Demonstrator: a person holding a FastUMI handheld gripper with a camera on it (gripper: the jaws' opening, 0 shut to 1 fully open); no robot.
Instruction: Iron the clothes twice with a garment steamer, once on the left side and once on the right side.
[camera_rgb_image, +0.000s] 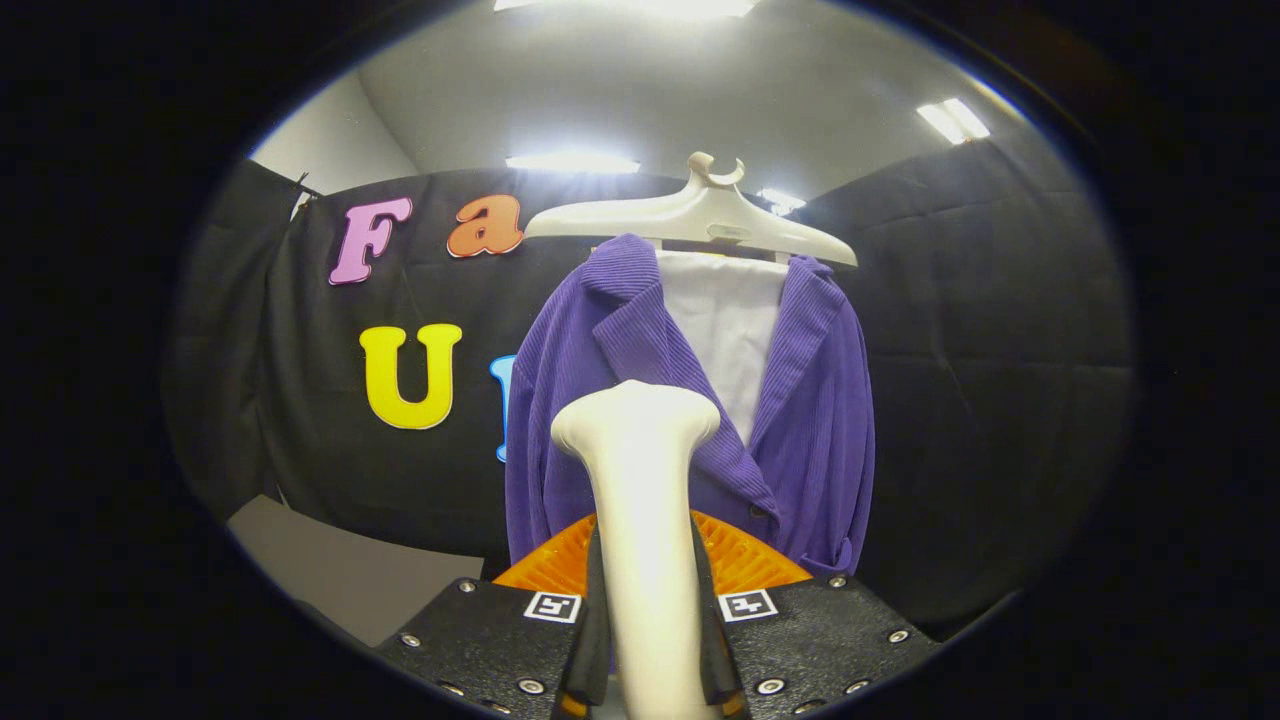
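Gripping the steamer (645, 520) at lower centre, the gripper (648, 640) is clamping both fingers on its handle — head pointing at the purple jacket (800, 400) on its hanger (690, 215).

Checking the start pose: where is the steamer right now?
The steamer is clamped between the gripper fingers, its head raised in front of the purple jacket.

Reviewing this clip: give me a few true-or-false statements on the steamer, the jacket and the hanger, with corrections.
1. The tongs are shut on the garment steamer. True.
2. The purple jacket lies folded on a table. False: it hangs on the pale hanger.
3. The steamer's head stands in front of the jacket. True.
4. The jacket is buttoned to the collar. False: it hangs open at the top over a white panel.
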